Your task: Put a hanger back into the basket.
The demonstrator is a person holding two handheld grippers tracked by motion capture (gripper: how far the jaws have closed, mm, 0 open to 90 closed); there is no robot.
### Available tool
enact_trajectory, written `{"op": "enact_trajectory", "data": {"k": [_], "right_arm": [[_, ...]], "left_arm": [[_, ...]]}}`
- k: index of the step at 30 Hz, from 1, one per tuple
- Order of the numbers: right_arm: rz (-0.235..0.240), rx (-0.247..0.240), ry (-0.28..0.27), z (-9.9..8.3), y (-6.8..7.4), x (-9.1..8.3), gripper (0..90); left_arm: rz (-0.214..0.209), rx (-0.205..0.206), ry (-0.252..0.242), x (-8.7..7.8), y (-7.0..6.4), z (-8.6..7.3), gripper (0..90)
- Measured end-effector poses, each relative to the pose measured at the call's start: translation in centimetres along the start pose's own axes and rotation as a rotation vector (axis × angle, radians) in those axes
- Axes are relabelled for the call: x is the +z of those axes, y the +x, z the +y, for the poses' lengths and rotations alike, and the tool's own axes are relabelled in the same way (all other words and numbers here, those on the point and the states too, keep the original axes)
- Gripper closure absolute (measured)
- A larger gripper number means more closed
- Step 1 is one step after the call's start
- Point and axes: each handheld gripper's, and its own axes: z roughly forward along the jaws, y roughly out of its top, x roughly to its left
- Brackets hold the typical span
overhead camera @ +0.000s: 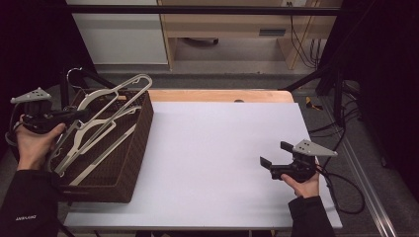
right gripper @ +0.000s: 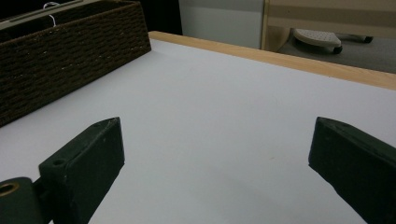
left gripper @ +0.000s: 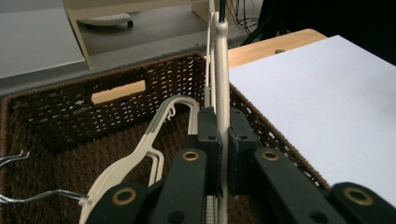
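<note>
Left tongs (left gripper: 223,154) clamped on hanger (left gripper: 222,70) — basket (left gripper: 56,116) rim beyond.

The basket (overhead camera: 129,148) is dark brown with a tight woven pattern, and the hangers (overhead camera: 106,116) in it are cream-white plastic, one with a silvery wire hook (left gripper: 28,198). The bench (overhead camera: 222,158) is covered by a plain pale lavender-white sheet, with a strip of light honey-coloured wood (overhead camera: 217,95) showing at its far edge. Both claws, left claw (left gripper: 223,154) and right claw (right gripper: 215,163), are matt black, the left with brass-coloured rivets, and each carries a light grey three-cornered plate (overhead camera: 314,147); the person's sleeve (overhead camera: 24,207) is black.
</note>
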Motion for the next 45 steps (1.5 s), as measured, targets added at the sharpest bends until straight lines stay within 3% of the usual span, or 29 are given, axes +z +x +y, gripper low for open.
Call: {"op": "enact_trajectory", "data": {"k": [14, 21, 24, 28, 33, 36, 39, 41, 45], "right_arm": [[-0.003, 0.005, -0.002, 0.0, 0.0, 0.0, 3.7], [-0.005, 0.006, 0.002, -0.1, 0.0, 0.1, 3.7], [-0.002, 0.007, 0.001, 0.0, 0.0, 0.0, 3.7], [-0.002, 0.005, 0.001, 0.0, 0.0, 0.0, 3.7], [0.004, -0.007, 0.009, 0.0, 0.0, 0.1, 3.7], [0.003, -0.007, 0.009, 0.0, 0.0, 0.1, 3.7], [0.004, -0.006, 0.010, -0.1, 0.0, 0.1, 3.7], [0.000, 0.002, 0.006, 0.0, 0.1, 0.2, 3.7], [0.001, 0.001, 0.006, 0.0, 0.1, 0.2, 3.7]], "left_arm": [[-0.008, -0.013, 0.040, -0.5, 1.6, -2.2, 86.0], [-0.011, -0.047, 0.078, -0.4, 2.2, -4.2, 86.0], [-0.035, -0.063, 0.089, 0.2, 1.9, -4.8, 86.0], [-0.020, -0.078, 0.136, 1.4, 1.4, -5.4, 85.8], [-0.015, -0.135, 0.218, 3.1, 1.2, -6.4, 84.2], [0.004, -0.175, 0.249, 3.2, 1.5, -7.0, 82.9], [0.054, -0.187, 0.255, 3.0, 1.5, -7.2, 82.5], [0.101, -0.167, 0.262, 2.8, 1.3, -7.1, 80.4], [0.222, -0.133, 0.219, 1.9, 0.6, -6.9, 69.4]]}}
